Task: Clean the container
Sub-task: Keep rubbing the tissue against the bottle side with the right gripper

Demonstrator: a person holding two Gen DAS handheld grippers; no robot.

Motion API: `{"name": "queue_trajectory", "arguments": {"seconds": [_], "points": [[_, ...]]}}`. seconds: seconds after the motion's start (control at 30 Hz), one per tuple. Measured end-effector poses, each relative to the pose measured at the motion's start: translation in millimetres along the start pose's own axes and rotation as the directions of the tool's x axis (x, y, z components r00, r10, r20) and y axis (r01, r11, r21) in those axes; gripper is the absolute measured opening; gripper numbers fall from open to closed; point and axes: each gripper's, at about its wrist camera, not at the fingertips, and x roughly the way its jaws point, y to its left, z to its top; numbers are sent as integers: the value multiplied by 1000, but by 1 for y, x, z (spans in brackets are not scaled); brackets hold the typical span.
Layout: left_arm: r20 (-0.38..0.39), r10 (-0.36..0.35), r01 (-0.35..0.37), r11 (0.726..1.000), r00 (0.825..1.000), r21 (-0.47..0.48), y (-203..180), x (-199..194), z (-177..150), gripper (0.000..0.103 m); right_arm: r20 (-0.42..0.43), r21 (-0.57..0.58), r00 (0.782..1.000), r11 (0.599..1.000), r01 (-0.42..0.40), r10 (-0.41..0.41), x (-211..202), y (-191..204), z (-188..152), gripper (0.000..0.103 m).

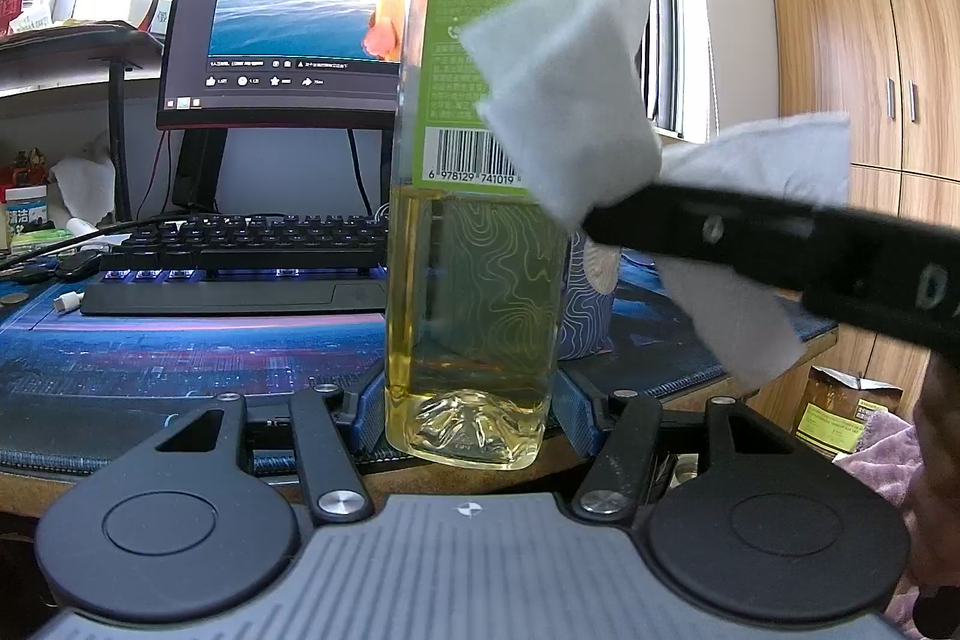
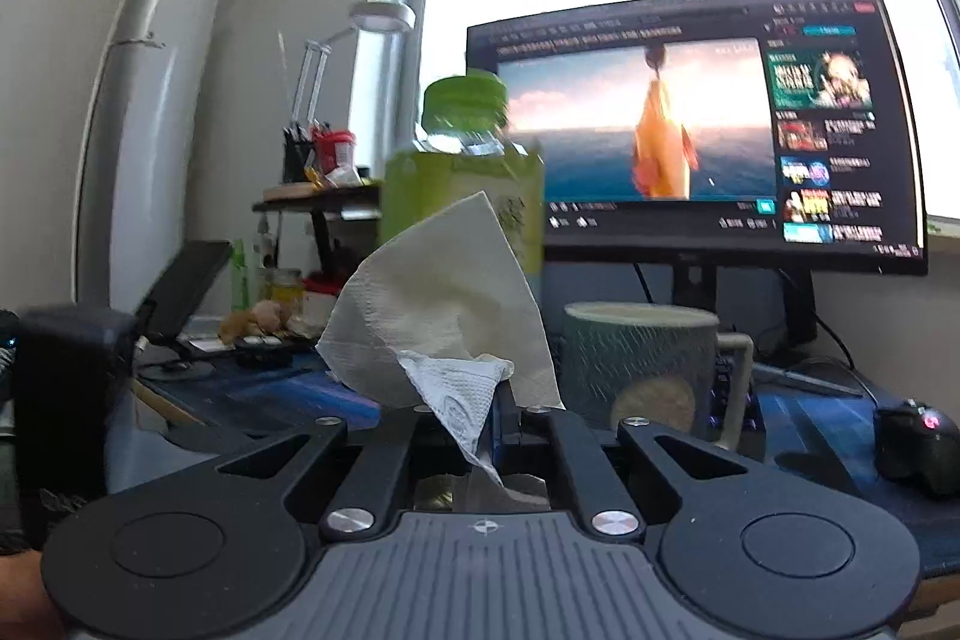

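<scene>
White paper tissue (image 1: 564,100), pinched in the right gripper (image 2: 501,400), touches the clear green-labelled tea bottle (image 1: 474,196) gripped upright by the left gripper (image 1: 474,418) at the desk edge — wiping looks underway, most sides left.

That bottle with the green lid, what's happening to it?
Someone is wiping it clean. The left gripper is clamped around the bottom of the bottle, which holds yellow drink. The right gripper pinches a white paper tissue and presses it against the bottle's green label. All this happens above a desk, in front of a monitor, beside a mug.
</scene>
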Motion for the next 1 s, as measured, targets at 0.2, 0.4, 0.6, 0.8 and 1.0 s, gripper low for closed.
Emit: {"name": "queue_trajectory", "arguments": {"seconds": [0.2,0.4,0.6,0.8,1.0], "points": [[1,0,0,1000,1000,-1,0,-1,0,61,16,3,1000,1000,-9,9,1,1,1,6],[1,0,0,1000,1000,1,0,-1,0,61,-18,26,1000,1000,13,-13,6,-8,-6,6],[1,1,-1,1000,1000,1,-2,-1,0,61,3,-2,1000,1000,-1,1,0,1,1,6],[0,0,0,1000,1000,-1,-1,-2,0,61,18,3,1000,1000,-24,24,0,3,2,6],[-1,1,-1,1000,1000,1,-2,-2,0,61,-21,33,1000,999,10,-10,6,-9,-8,6]]}}
